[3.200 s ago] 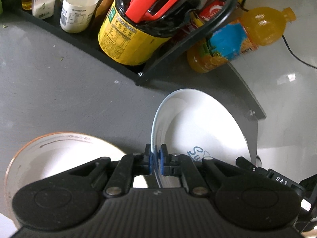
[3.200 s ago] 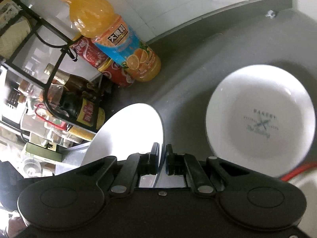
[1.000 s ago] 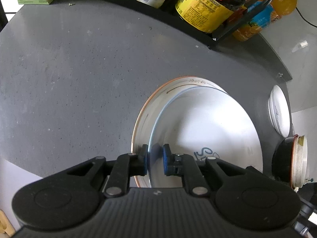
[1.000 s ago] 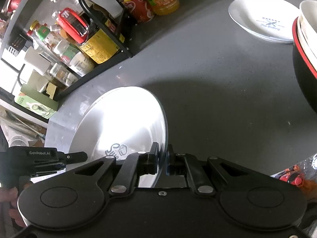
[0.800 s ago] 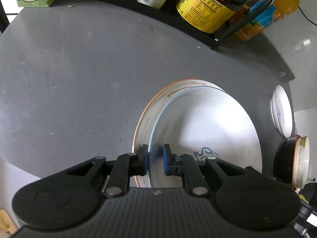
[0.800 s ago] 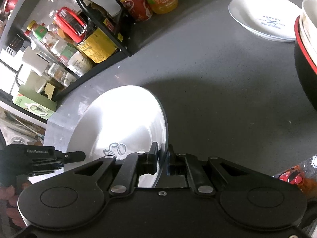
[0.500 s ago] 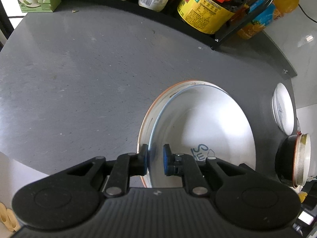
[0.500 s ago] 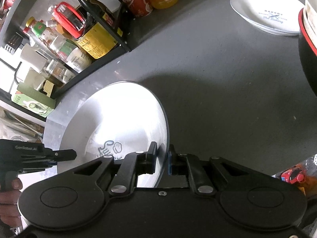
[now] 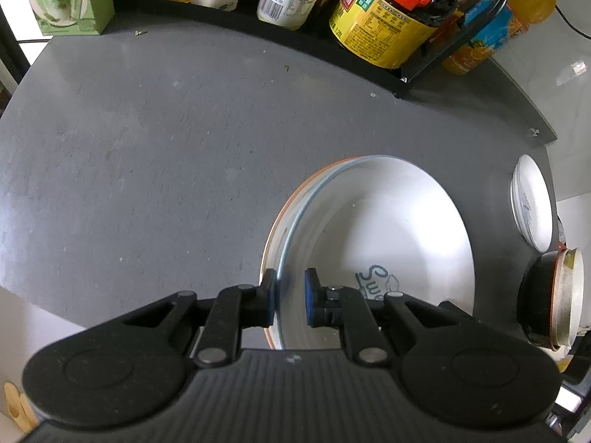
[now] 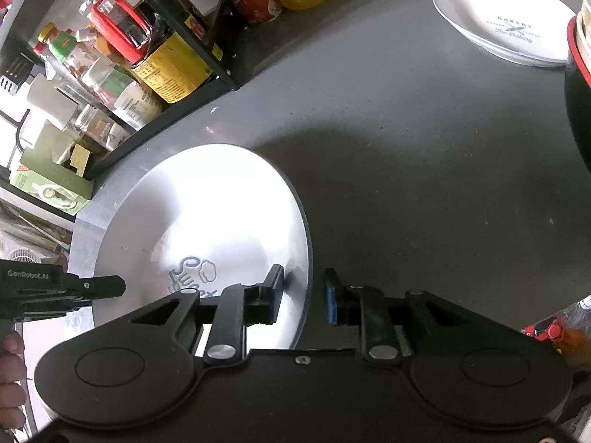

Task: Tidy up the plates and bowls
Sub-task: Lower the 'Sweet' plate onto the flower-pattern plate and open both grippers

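Two grippers straddle opposite sides of one rim, both with jaws parted: the left gripper (image 9: pixel 290 297) has its blue pads either side of the near edge of the blue-rimmed plate (image 9: pixel 384 236), a gap showing on the right pad's side, and the right gripper (image 10: pixel 303 297) stands wider open around the same plate's edge (image 10: pixel 207 217), touching nothing that I can make out. So neither is clamping; the plate looks released. It sits nested on an orange-rimmed plate (image 9: pixel 275 236), of which only a sliver of rim shows at the left, both resting on the grey counter (image 9: pixel 147 155). That stacking step seems done.

Further right on the counter, well apart from the stack, a white "Bakery" plate (image 10: pixel 506 22) lies alone and likely belongs on the pile next. Beside it a black bowl (image 9: pixel 535 291) with a red rim holds at least one pale bowl (image 9: pixel 570 291) nested inside; how many I cannot tell. By my reckoning the job is past halfway, with that lone plate left.

Farthest back, the black wire rack (image 9: pixel 454 48) holds a yellow-labelled sauce jug (image 9: pixel 384 26) and other bottles, with an orange drink bottle (image 9: pixel 506 22) beside it
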A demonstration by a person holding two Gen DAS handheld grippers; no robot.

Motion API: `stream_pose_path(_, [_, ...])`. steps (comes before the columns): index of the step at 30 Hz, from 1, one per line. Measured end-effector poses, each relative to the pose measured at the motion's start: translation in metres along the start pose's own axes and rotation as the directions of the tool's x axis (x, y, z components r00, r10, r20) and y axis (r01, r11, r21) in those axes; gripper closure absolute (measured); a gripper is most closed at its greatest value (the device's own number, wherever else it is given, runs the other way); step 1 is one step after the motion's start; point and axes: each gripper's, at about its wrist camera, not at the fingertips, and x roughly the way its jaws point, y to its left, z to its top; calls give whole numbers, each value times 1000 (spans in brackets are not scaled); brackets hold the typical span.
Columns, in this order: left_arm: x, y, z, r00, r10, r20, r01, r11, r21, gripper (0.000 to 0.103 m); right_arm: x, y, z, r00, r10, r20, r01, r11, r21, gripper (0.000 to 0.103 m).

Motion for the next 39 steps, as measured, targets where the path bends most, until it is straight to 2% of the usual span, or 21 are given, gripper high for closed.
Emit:
stream_pose_path(2, [2, -2, 2, 1000, 7, 0, -7, 1000, 6, 91, 0, 0, 1, 1000, 0, 7, 0, 1000, -4, 82])
stream_pose_path(3, [3, -3, 3, 1000, 12, -5, -12, 1000, 9, 90, -1, 0, 1, 1000, 6, 11, -6, 1000, -4, 88])
stream_pose_path(4, [3, -4, 5, 1000, 18, -13, -18, 1000, 11, 90, -1, 0, 1, 1000, 17, 14, -17, 1000, -4, 89])
stream_pose_path(12, [3, -5, 7, 999, 25, -36, -24, 999, 25, 87, -7, -4, 1, 999, 16, 43, -18, 999, 45, 94])
stream_pose_path(28, [22, -25, 11, 992, 95, -88, -86, 991, 102, 82, -22, -8, -1, 996, 10, 84, -16, 997, 74, 97])
stream_pose_path(31, [16, -31, 16, 992, 107, -70, -98, 988, 119, 72, -22, -9, 0, 997, 15, 82, -21, 997, 76, 97])
stream_pose_path(35, [-2, -33, 18, 990, 143, 7, -143, 980, 141, 55, -20, -7, 1, 997, 9, 80, -14, 998, 62, 97])
stream_pose_path(39, [7, -26, 18, 987, 158, -5, -156, 979, 131, 53, -13, -3, 1, 998, -2, 60, 0, 999, 40, 93])
